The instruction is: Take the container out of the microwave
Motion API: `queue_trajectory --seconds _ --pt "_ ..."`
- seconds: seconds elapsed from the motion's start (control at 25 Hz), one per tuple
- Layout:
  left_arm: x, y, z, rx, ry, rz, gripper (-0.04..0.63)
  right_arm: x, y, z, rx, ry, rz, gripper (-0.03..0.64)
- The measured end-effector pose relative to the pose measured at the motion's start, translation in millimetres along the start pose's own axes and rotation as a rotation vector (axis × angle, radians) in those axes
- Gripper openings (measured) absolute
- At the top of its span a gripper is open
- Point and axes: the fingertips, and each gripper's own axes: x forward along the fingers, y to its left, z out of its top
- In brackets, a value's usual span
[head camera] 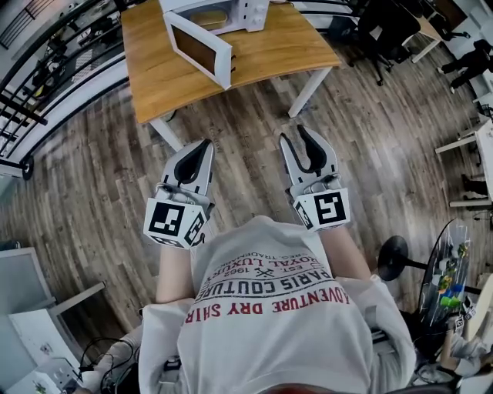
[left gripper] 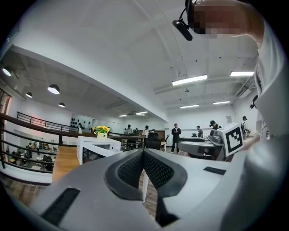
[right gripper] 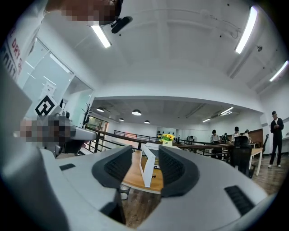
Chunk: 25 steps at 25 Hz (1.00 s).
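Wooden table [head camera: 269, 54] bearing the microwave [head camera: 250, 11], its door [head camera: 199, 48] swung open and the container [head camera: 208, 18] inside the cavity. Left gripper [head camera: 205, 145]: jaws together, empty. Right gripper [head camera: 296, 135]: jaws partly apart, empty. Both are well short of the table. Approach step: move closer, hold the right gripper level, widen its jaws, and pass clear of the door.

A wooden table [head camera: 281, 46] on the plank floor [head camera: 254, 154] carries a white microwave [head camera: 250, 11], its door [head camera: 199, 48] open.
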Motion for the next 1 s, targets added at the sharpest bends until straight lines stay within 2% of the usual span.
queue_trajectory --seconds 0.04,0.08,0.48,0.72,1.0 --pt "1.2 0.8 -1.9 -0.004 0.002 -0.003 0.012 1.0 -3.6 -2.5 0.0 0.007 -0.011 0.218" --pt "2.7 1.9 -3.9 -0.007 0.005 -0.004 0.012 2.0 -7.7 -5.5 0.001 0.017 -0.024 0.236" --pt "47.6 12.3 -22.8 -0.017 0.038 0.029 0.012 36.0 -53.0 -32.6 0.039 0.058 -0.013 0.235" --pt "102.1 20.6 -19.8 0.012 0.037 0.117 0.012 83.6 -97.3 -43.6 0.037 0.026 0.099 0.235" --pt "201.0 26.9 -9.0 0.0 0.045 0.249 0.012 162.4 -178.9 -57.2 0.057 0.036 0.266 0.235"
